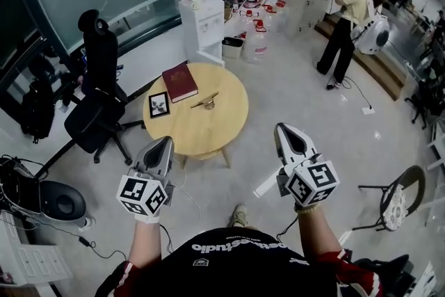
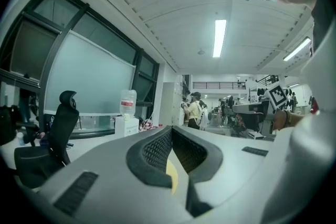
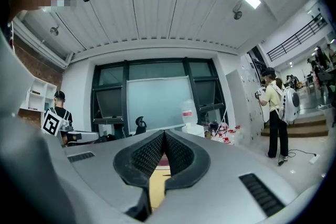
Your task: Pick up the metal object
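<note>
A small brass-coloured metal object (image 1: pixel 205 101) lies on the round wooden table (image 1: pixel 208 132), to the right of a dark red book (image 1: pixel 180 81). My left gripper (image 1: pixel 166 142) hovers above the floor at the table's near left edge, jaws shut and empty. My right gripper (image 1: pixel 283 129) is held to the right of the table, also shut with nothing in it. In the left gripper view the gripper's tips (image 2: pixel 171 128) meet, with a sliver of table behind them. In the right gripper view the gripper's tips (image 3: pixel 164 135) meet, and the table (image 3: pixel 156 182) shows through the gap below.
A framed picture (image 1: pixel 159 105) lies on the table's left part. A black office chair (image 1: pixel 97 104) stands left of the table, a water dispenser (image 1: pixel 200 17) behind it. Water bottles (image 1: pixel 259 35) sit on the floor beyond. A person (image 1: pixel 350 17) stands far right; a chair (image 1: pixel 396 205) near right.
</note>
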A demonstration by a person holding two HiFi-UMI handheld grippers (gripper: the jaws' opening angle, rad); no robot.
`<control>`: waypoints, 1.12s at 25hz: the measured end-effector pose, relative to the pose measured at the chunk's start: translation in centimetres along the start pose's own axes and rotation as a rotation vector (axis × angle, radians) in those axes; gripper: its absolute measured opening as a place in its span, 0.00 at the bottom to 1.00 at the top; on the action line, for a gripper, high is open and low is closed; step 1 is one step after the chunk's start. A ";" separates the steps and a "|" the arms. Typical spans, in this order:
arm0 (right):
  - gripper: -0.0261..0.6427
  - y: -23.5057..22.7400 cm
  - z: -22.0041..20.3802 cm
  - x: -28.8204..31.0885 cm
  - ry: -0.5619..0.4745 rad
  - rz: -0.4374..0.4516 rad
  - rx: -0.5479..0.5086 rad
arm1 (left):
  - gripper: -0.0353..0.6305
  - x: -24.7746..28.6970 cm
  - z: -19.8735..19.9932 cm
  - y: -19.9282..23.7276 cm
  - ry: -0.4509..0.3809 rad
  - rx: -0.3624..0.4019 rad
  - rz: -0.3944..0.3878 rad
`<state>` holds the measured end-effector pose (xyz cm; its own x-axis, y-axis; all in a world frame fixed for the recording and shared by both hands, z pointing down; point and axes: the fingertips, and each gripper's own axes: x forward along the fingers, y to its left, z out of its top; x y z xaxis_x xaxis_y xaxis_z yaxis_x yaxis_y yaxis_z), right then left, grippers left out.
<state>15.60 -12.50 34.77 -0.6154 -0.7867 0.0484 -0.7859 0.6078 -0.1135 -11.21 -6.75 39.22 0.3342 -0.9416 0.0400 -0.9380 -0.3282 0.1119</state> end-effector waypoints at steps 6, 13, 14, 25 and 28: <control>0.08 -5.0 0.2 1.9 0.002 -0.015 0.013 | 0.08 6.4 -0.4 -1.7 0.025 0.021 -0.046; 0.08 -9.1 1.5 3.7 0.000 0.000 0.010 | 0.08 11.3 0.4 -3.0 0.026 0.029 -0.058; 0.08 -9.5 1.7 4.0 -0.001 0.006 0.009 | 0.08 11.8 0.6 -3.1 0.025 0.031 -0.057; 0.08 -9.3 2.6 7.2 -0.002 0.056 -0.005 | 0.08 13.0 0.5 -1.5 0.017 0.018 -0.038; 0.08 -8.0 2.6 8.6 0.002 0.055 -0.016 | 0.08 13.0 0.5 0.5 0.017 0.011 -0.046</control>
<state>16.76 -24.38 33.54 -0.6579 -0.7517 0.0446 -0.7517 0.6519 -0.1000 -7.36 -19.14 39.30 0.3787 -0.9240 0.0522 -0.9224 -0.3722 0.1030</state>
